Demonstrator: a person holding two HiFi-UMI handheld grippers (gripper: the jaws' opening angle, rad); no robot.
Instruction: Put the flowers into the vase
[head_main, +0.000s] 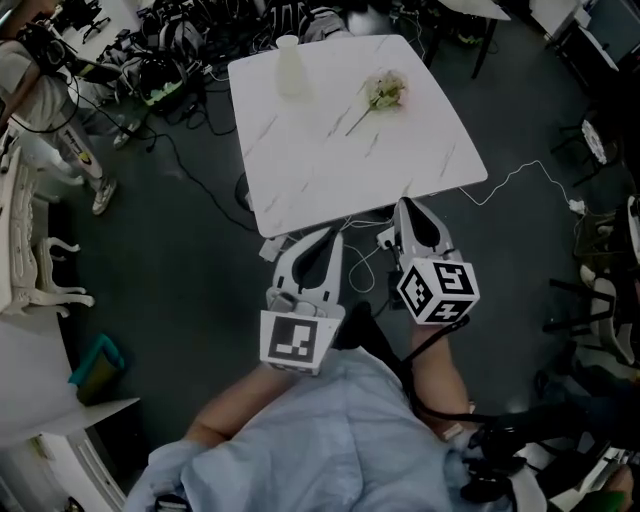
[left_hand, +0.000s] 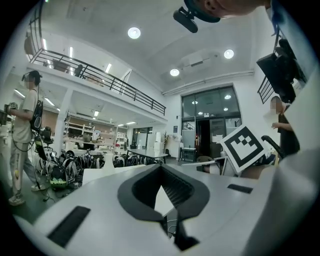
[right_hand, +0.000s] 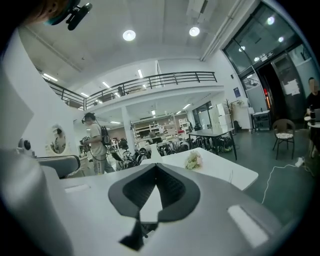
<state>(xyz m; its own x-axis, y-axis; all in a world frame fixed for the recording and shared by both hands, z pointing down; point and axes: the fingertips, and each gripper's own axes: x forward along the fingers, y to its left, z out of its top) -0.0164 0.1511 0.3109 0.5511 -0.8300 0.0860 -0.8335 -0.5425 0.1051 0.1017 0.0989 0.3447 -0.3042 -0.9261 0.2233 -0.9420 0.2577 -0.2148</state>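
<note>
A white marble table stands ahead of me on the dark floor. On its far left stands a pale vase. A pale flower lies on the far right of the top, with its stem pointing toward me. Both grippers hover short of the table's near edge, pointing at it. The left gripper is shut with nothing in it. The right gripper is also shut and empty. In the right gripper view the flower lies on the table beyond the jaws.
Cables and gear cover the floor behind and left of the table. A white cable trails off to the right. A white ornate chair stands at the left and dark chairs at the right. A person stands at the far left.
</note>
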